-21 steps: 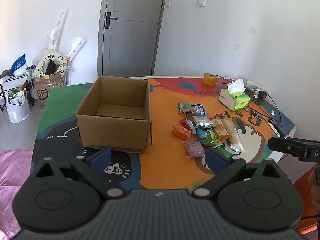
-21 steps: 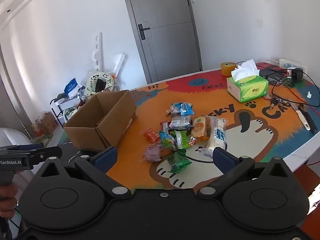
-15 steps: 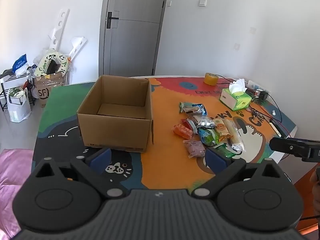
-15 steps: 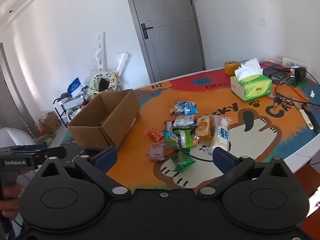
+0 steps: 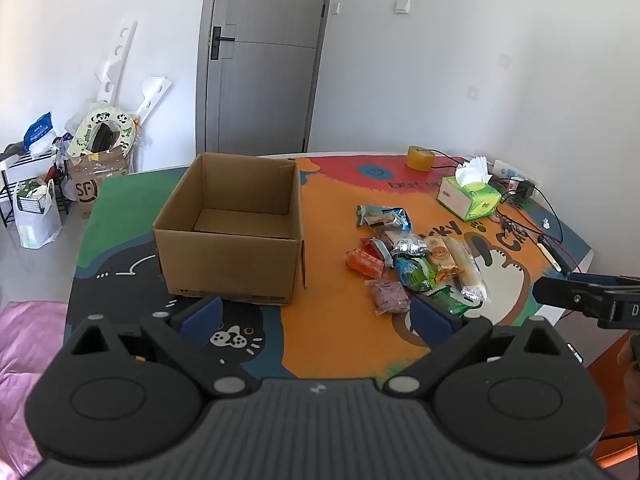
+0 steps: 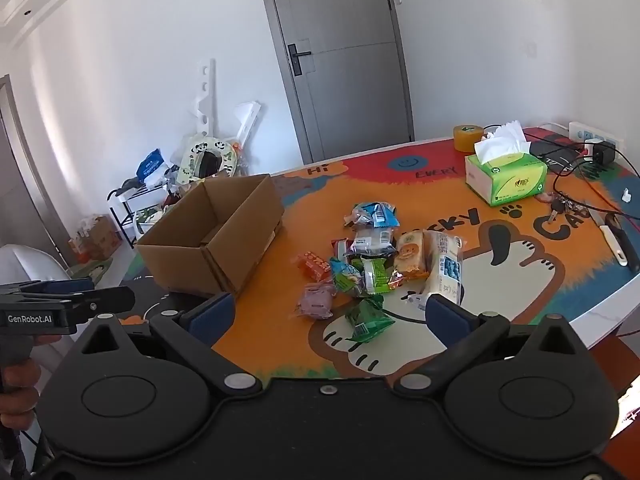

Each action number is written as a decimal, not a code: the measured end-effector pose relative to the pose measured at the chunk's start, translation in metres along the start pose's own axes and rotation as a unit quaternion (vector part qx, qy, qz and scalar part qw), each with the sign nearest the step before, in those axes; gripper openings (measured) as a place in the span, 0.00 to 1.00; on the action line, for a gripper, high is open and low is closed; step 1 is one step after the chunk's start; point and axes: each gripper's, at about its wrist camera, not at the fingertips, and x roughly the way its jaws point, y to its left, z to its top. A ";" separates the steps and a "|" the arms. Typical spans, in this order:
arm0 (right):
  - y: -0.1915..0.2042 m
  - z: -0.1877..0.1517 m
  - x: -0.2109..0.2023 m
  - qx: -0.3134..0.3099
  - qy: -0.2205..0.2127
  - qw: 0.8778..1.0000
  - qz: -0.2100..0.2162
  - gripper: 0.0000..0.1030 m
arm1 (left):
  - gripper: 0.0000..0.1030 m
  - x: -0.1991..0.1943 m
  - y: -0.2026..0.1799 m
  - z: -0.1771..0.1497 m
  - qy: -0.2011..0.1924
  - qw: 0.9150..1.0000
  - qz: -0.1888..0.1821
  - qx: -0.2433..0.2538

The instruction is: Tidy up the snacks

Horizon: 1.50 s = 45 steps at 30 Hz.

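A colourful cartoon-printed tabletop (image 5: 328, 320) is seen from two wrist views. An open cardboard box (image 5: 230, 232) stands upright on its left part, mouth facing up, with nothing seen inside; in the right wrist view (image 6: 212, 240) its long side runs away from the camera toward the door. To the right of the box, apart from it, a loose pile of snack packets (image 5: 412, 256) lies flat on the orange area (image 6: 372, 260). Among them a long pale bread packet (image 6: 444, 268) is laid with its long axis running from near to far, an orange packet (image 6: 314, 266) sits at the pile's left edge, a purple packet (image 6: 316, 300) lies nearer the camera, and a green packet (image 6: 366, 318) lies nearest, just ahead of the right hand-held gripper (image 6: 326, 314). That gripper is spread wide with nothing between its blue pads. The left hand-held gripper (image 5: 316, 314) is likewise spread wide and empty, held above the near edge of the tabletop, between box and pile. A green tissue box (image 6: 506, 178) and a roll of tape (image 6: 468, 138) stand at the far right, well apart from the snacks.
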 end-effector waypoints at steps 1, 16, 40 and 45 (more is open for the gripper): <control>0.000 0.000 0.000 0.000 0.000 1.000 -0.001 1.00 | 0.97 0.000 0.000 0.000 0.001 1.000 0.000 0.001; 0.001 0.000 0.000 -0.001 0.000 1.000 -0.001 1.00 | 0.97 0.002 -0.001 -0.002 0.001 1.000 0.001 0.000; 0.000 -0.001 0.000 -0.004 0.003 1.000 -0.009 1.00 | 0.97 0.003 -0.003 -0.005 0.003 1.000 -0.007 0.007; 0.000 -0.001 0.001 -0.004 0.004 1.000 -0.011 1.00 | 0.97 0.003 -0.004 -0.005 0.004 1.000 -0.007 0.008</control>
